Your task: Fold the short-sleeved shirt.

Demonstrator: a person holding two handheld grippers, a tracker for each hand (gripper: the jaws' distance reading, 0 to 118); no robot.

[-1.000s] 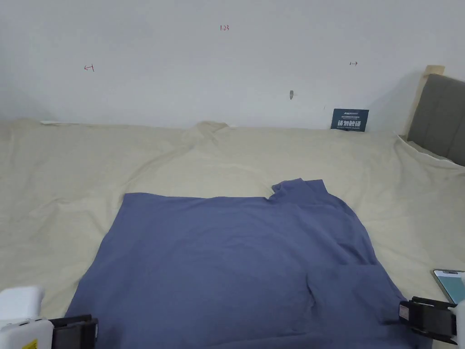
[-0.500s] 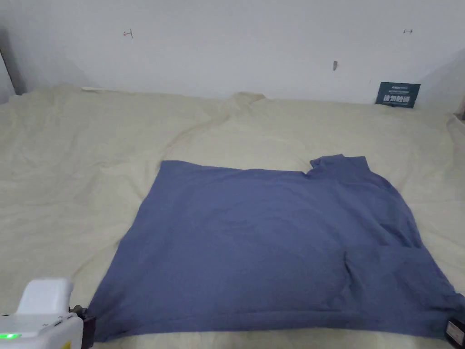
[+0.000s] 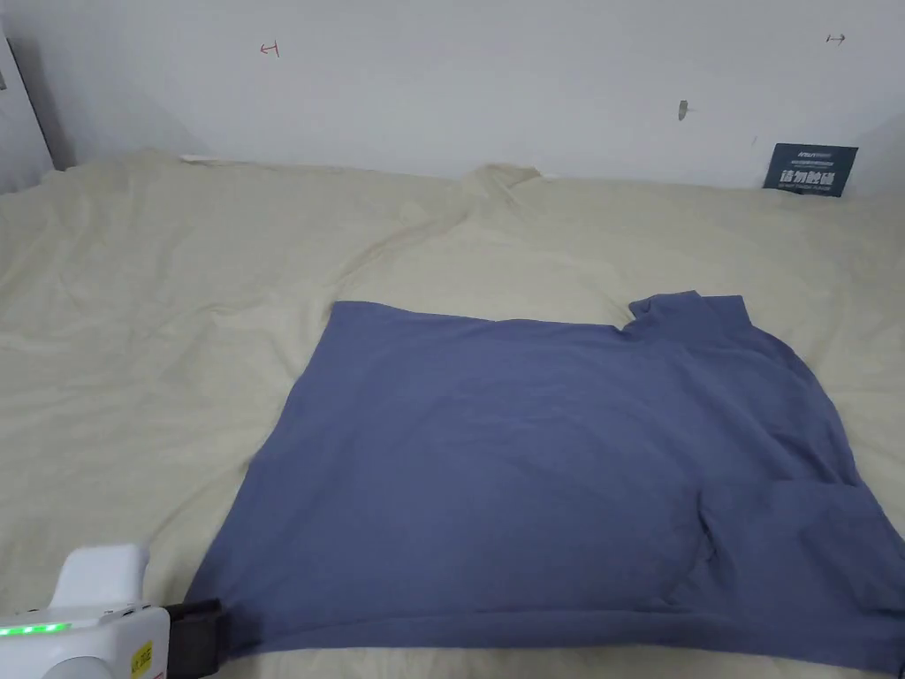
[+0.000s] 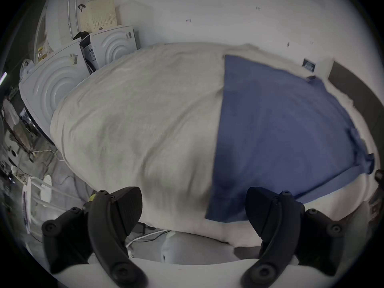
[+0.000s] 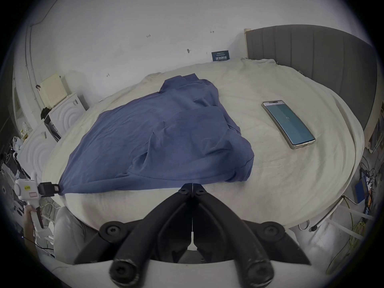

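In the head view, saw the blue short-sleeved shirt spread flat on the cream-sheeted bed, turned sideways to the person. Lay with its long axis running left to right across the bed: straight hem edge at the left, collar at the far right corner, pointing right toward the headboard. Had one sleeve folded in on top at the near right, with creases around it. Reached close to the near edge of the bed.

Found the left tool at the near left corner of the shirt, its black tip just beside the hem. In the left gripper view, showed the left tool spread wide, gripping nothing, with that shirt corner lying across the gap beyond the tips. In the right gripper view, showed the right tool closed tip to tip, pointing at the near edge of the shirt below the folded sleeve; could not tell whether it touched the cloth.

Further out, saw a phone face up on the sheet, apart from the shirt on its right, a grey padded headboard beyond that, and a small dark card leaning on the white wall.
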